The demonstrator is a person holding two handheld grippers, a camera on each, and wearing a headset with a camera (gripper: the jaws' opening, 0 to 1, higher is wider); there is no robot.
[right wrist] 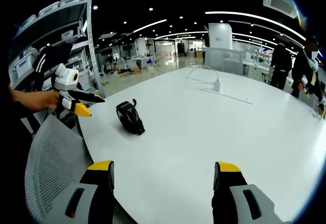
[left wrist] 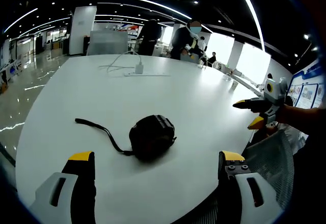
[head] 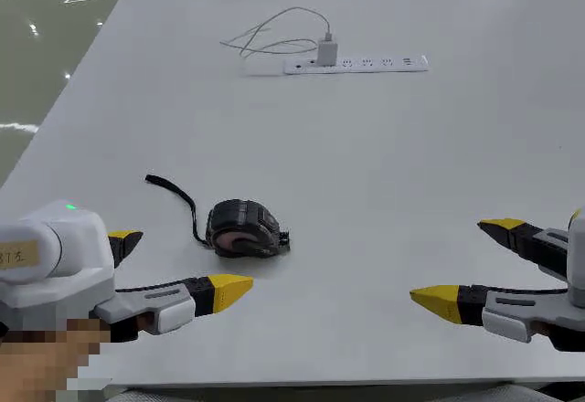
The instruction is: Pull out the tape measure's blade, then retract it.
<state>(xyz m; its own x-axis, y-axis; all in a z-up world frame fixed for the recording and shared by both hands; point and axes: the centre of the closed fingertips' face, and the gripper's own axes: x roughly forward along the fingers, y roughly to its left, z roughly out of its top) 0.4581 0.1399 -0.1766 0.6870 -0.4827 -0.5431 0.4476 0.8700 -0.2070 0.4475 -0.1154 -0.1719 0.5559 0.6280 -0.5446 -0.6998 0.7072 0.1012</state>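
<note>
The left tool [head: 187, 259] hovers at the near left edge of the white table [head: 411, 164], jaws spread wide and gripping nothing. Just beyond its tips the dark tape measure [head: 245, 228] lies on the table, its black strap [head: 174, 192] trailing off to the left. The right tool [head: 450, 260] hangs well apart at the near right, jaws likewise spread and empty. A power strip [head: 366, 62] lies at the far side.

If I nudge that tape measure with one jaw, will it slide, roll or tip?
The tape measure looks squat and ribbed, so it likely grips well and won't roll. The table looks smooth and glossy, so a push would probably slide or spin it. Its strap lies limp and should just trail.
</note>
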